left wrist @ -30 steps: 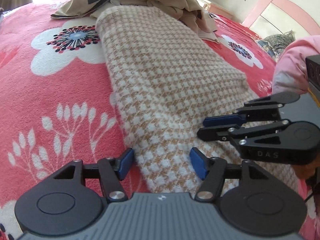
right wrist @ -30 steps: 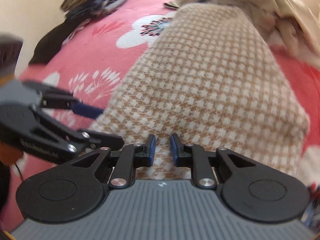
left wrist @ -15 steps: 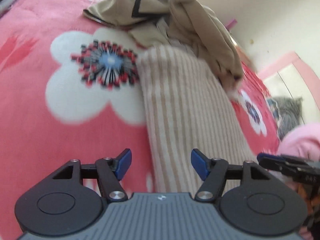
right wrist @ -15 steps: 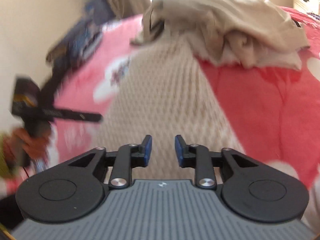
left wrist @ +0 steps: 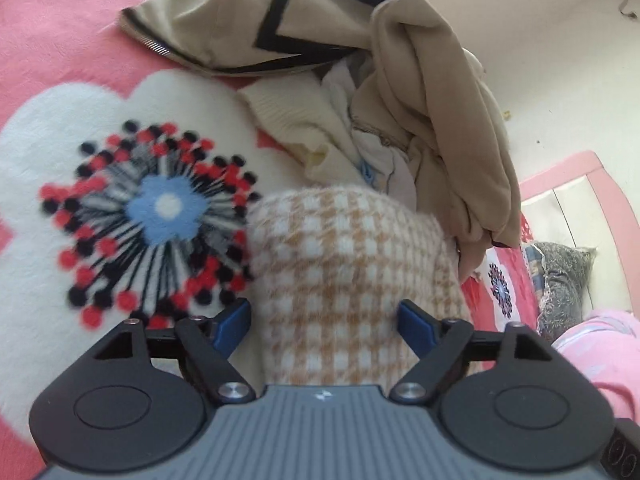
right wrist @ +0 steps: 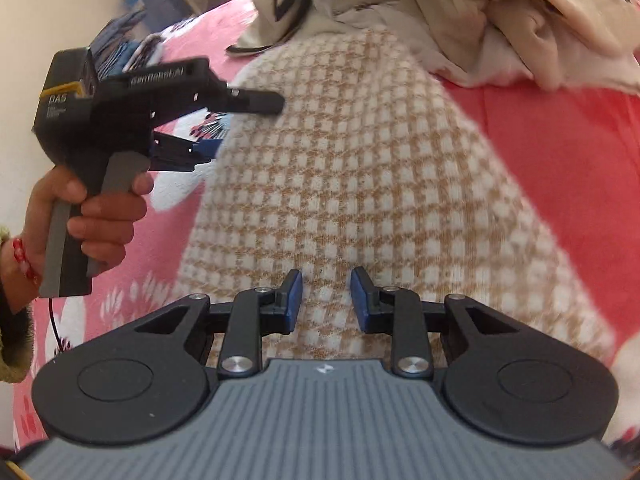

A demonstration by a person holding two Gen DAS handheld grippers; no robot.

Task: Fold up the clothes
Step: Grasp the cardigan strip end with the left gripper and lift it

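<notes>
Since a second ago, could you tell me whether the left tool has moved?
Yes. The left tool has travelled up the houndstooth garment toward the beige jacket; the blanket's flower now sits beside it.

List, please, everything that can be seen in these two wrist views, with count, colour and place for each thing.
checked knit garment: one, tan and white, laid lengthwise on the blanket in front of both grippers.
pile of unfolded clothes: one heap, beige with black trim, cream and white pieces, at the garment's far end.
blanket: one, pink-red with white flowers, under everything.
dark patterned cloth: one, blue and dark, blurred, at the blanket's far left edge.
grey patterned cushion: one, by the pink frame at the right.
left hand: one, gripping the left gripper's handle.
left gripper: black with blue pads, open, straddling the garment's far end.
right gripper: black with blue pads, open over the garment's near end.
</notes>
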